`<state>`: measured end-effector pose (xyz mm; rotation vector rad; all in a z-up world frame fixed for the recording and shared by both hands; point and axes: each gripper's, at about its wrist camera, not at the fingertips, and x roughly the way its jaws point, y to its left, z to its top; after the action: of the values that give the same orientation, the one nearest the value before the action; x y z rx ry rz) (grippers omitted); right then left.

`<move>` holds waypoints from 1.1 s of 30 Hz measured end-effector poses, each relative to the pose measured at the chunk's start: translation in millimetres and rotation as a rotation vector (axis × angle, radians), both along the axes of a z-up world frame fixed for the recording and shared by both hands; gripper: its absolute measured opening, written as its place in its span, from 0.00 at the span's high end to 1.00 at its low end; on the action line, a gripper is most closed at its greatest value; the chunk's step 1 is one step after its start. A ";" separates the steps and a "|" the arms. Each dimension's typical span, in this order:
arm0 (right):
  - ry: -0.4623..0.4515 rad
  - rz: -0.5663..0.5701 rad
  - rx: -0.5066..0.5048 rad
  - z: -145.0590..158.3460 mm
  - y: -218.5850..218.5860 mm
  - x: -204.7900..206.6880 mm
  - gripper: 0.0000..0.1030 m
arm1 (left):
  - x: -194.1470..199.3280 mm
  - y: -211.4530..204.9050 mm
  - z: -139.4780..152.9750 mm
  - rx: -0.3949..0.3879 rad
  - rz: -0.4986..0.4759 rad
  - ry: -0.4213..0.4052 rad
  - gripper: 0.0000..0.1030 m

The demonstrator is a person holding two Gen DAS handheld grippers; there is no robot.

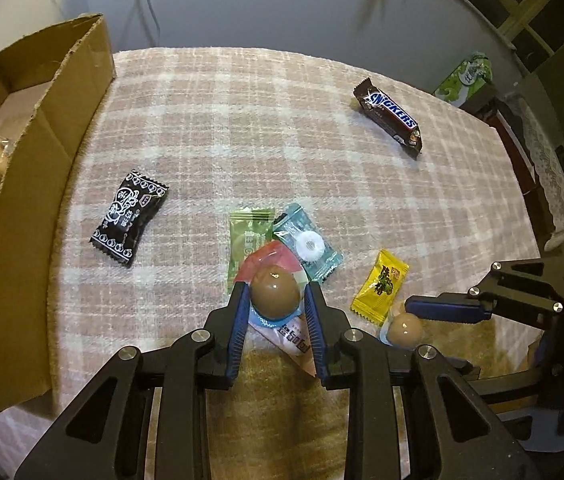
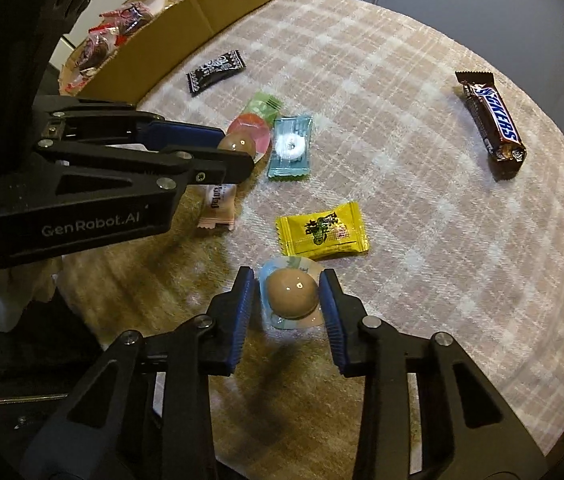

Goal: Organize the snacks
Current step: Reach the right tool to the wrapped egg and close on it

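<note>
My left gripper (image 1: 275, 295) is shut on a packed brown egg (image 1: 274, 289) above a pile of a green packet (image 1: 246, 236), a red packet (image 1: 277, 258), a blue mint packet (image 1: 309, 245) and a pink packet (image 1: 296, 342). My right gripper (image 2: 288, 289) is shut on a second packed brown egg (image 2: 292, 294), just above the cloth near a yellow packet (image 2: 322, 232). In the right wrist view the left gripper (image 2: 227, 152) and its egg (image 2: 237, 145) show at left. The right gripper's fingers (image 1: 438, 309) and egg (image 1: 405, 330) show in the left wrist view.
A cardboard box (image 1: 47, 136) with several wrapped snacks stands at the table's left; it also shows in the right wrist view (image 2: 201, 12). A black packet (image 1: 129, 218) lies near it. A Snickers bar (image 1: 392, 114) lies far right on the checked tablecloth (image 1: 241, 120).
</note>
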<state>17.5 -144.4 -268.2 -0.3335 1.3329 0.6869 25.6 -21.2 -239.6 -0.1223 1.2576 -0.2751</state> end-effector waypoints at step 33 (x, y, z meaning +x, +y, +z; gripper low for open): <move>-0.142 0.005 0.139 94.6 22.2 31.2 0.72 | -20.0 82.3 77.7 -0.042 0.182 -0.172 0.78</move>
<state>48.6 -122.2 -173.6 -0.2683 1.1439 0.7425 5.7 61.2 -161.9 -0.2431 1.0626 -0.1510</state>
